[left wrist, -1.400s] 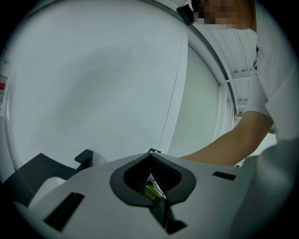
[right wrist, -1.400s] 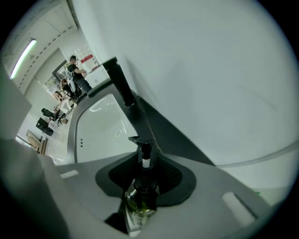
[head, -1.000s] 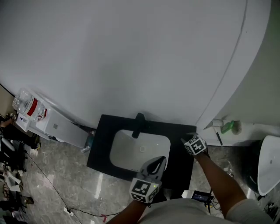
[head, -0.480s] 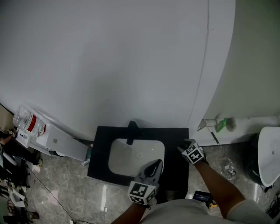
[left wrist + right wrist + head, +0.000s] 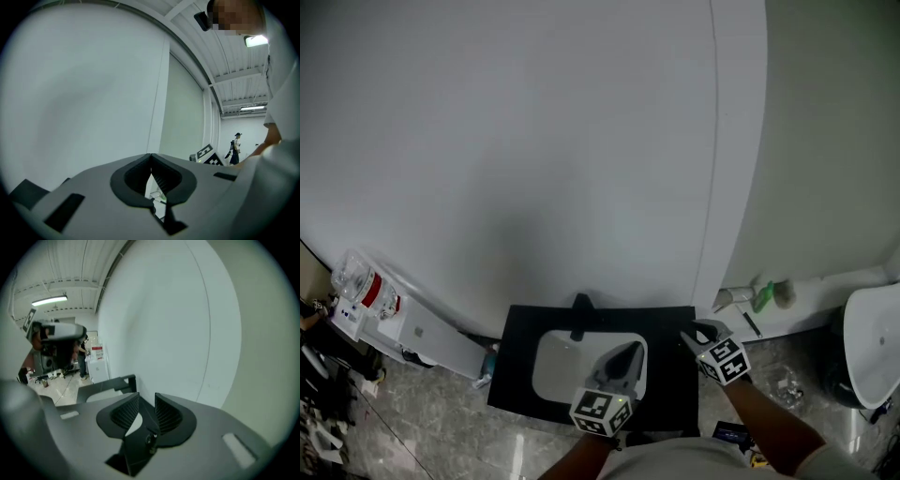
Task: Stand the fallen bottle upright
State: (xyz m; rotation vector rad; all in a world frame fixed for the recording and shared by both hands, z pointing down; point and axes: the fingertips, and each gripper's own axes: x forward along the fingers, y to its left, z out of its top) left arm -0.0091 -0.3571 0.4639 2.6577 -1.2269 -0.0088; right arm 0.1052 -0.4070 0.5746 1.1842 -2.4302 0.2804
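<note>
Even, diffuse indoor light falls on the white wall (image 5: 534, 141), with a faint grey shadow low at its centre. A ceiling lamp (image 5: 49, 300) glows in the right gripper view. Another lamp (image 5: 255, 41) is blown out in the left gripper view. Both gripper views are fisheye, with black corners, bowed lines and a soft foreground. The head view is sharp.

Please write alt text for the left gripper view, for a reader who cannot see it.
The left gripper points at a plain white wall, its fingers shut and holding nothing. Far right, a distant person stands under ceiling lights.
</note>
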